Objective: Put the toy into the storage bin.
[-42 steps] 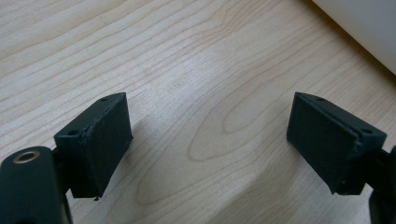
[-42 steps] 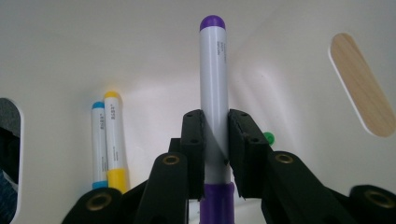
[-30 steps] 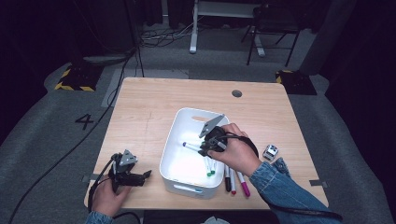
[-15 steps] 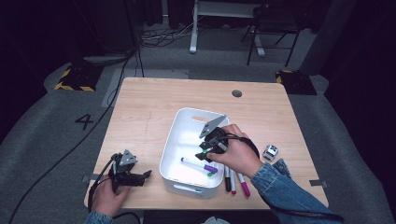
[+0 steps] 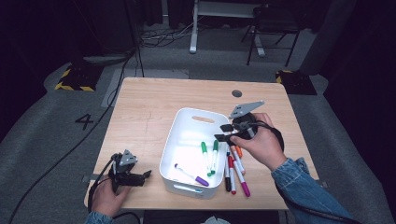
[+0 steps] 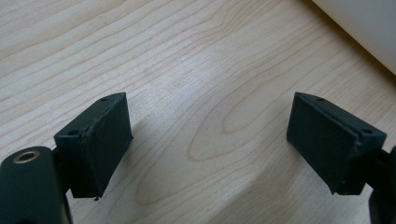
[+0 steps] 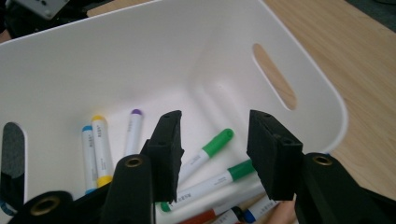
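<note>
Two green markers (image 7: 212, 163) lie in the bin (image 7: 308, 84) beneath the right gripper (image 7: 215, 149), jaws parted, empty.

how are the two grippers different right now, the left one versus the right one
The left gripper sits low over bare wood near the table's front left corner, beside the white bin; the right gripper hangs at the bin's right rim, aimed inside at the green markers. The left gripper's jaws stand wide apart, the right gripper's closer together. Both are open, hold nothing, and are each held in a hand.
</note>
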`<state>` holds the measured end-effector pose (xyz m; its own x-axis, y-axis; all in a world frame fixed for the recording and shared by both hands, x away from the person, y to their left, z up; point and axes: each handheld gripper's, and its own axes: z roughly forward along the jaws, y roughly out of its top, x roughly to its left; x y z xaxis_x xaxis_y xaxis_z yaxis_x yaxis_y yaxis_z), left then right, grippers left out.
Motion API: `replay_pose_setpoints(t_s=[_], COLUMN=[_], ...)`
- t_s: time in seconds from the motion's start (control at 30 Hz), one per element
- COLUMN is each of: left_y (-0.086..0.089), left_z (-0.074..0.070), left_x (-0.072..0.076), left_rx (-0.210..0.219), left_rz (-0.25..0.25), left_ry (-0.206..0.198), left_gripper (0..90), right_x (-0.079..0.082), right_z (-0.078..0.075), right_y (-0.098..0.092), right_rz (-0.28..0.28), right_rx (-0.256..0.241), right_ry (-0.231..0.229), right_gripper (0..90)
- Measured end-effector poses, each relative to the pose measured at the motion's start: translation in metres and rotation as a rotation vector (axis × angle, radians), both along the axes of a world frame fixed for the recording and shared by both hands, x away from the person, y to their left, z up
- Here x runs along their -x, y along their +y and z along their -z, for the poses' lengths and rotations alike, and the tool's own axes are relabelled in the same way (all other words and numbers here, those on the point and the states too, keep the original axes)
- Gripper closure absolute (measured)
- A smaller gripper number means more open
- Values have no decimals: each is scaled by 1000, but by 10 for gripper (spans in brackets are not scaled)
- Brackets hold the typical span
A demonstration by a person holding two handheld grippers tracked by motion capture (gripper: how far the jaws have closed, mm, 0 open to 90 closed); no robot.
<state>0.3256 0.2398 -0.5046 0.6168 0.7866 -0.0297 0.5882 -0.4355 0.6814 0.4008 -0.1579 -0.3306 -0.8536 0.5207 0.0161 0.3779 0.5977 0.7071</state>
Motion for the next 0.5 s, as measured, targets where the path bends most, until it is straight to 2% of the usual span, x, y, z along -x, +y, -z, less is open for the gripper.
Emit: replay_pose_setpoints(t_s=[0.2, 0.23, 0.33, 0.37, 0.4, 0.5], left_y=[1, 1, 2, 2, 3, 3], left_z=[0, 0, 0, 1, 0, 0], left_x=[1, 2, 3, 4, 4, 5], left_rx=[-4, -1, -4, 7, 0, 0], left_rz=[3, 5, 4, 3, 7, 5], left_ry=[-9, 1, -7, 4, 7, -5], left_gripper=[142, 142, 141, 141, 141, 141], right_x=[-10, -12, -20, -23, -27, -37], right_z=[1, 3, 10, 13, 16, 28], right_y=[-33, -37, -48, -51, -54, -59], right_rz=[98, 116, 147, 158, 165, 190], right_rx=[-12, -21, -30, -28, -26, -21], right_ry=[-7, 3, 8, 12, 12, 24], right_gripper=[567, 568, 568, 565, 564, 557])
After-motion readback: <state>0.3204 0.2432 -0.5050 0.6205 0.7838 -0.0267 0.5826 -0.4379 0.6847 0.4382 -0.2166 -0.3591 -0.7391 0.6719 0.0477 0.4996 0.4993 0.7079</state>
